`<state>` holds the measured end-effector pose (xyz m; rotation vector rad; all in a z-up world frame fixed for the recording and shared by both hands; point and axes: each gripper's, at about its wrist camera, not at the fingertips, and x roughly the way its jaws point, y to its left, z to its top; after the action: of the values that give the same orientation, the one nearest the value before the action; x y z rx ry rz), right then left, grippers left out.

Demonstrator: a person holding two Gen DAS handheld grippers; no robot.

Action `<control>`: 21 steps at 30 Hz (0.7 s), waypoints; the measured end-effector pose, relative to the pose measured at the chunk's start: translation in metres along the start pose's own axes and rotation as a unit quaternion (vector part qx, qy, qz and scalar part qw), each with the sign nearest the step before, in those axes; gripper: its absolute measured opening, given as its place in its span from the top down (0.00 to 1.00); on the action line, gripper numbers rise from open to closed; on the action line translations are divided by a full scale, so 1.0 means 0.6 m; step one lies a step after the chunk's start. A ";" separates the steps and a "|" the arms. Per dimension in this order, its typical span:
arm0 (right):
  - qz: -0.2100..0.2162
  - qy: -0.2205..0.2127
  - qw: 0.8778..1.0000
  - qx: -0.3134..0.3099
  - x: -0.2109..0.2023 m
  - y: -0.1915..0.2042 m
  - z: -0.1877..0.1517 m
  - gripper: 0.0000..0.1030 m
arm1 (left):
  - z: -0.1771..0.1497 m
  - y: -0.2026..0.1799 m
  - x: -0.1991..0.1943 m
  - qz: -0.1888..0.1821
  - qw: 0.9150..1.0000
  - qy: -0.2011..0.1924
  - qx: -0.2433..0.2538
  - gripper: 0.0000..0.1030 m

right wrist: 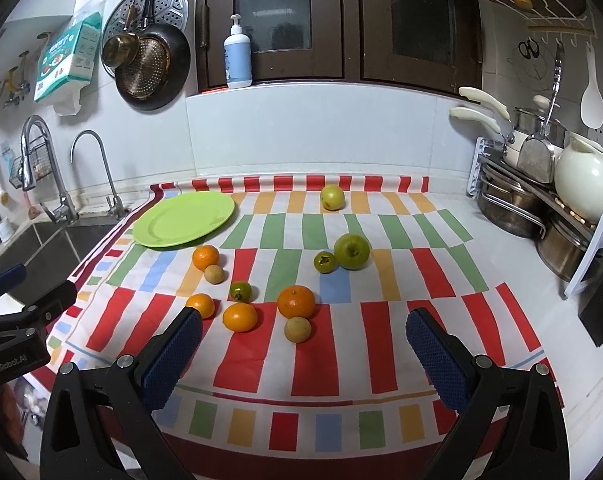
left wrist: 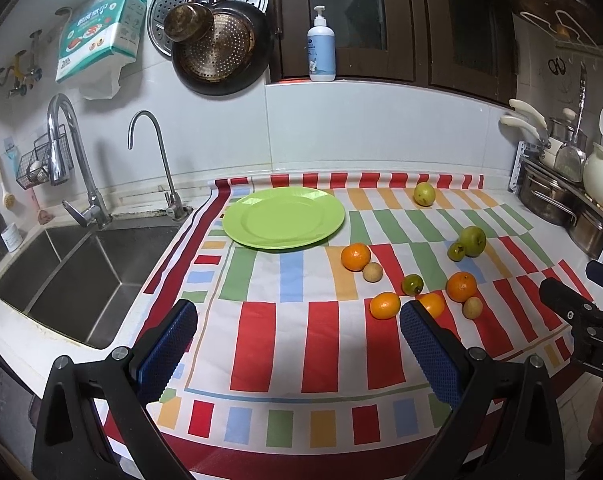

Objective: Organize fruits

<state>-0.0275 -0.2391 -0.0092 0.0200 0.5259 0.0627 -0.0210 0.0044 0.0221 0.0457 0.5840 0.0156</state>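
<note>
Right now both tools hover over the striped cloth [right wrist: 321,356] on the tabletop, fingers spread wide, nothing held. Fruit lies scattered ahead; the green plate [left wrist: 283,216] sits bare, far-left near the sink [left wrist: 73,280]. The right gripper [right wrist: 303,360] has a small tan fruit [right wrist: 297,329] and a tangerine [right wrist: 296,301] just beyond its fingers, slightly left of centre. The left gripper [left wrist: 297,344] sits closer to the plate, its right finger [left wrist: 429,356] partly hiding an orange fruit [left wrist: 432,303]. Looks like the right's pick first.
</note>
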 end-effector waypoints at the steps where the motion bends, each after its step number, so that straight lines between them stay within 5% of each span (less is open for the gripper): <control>1: 0.000 0.000 1.000 0.000 0.000 0.000 0.000 0.00 | 0.000 0.001 0.000 0.001 1.000 0.000 0.000 0.00; 21: 0.000 -0.002 1.000 -0.002 -0.002 0.006 -0.001 0.00 | -0.004 0.003 -0.004 0.001 1.000 -0.001 -0.001 0.00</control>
<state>-0.0291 -0.2355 -0.0087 0.0167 0.5214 0.0625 -0.0241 0.0065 0.0216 0.0440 0.5815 0.0172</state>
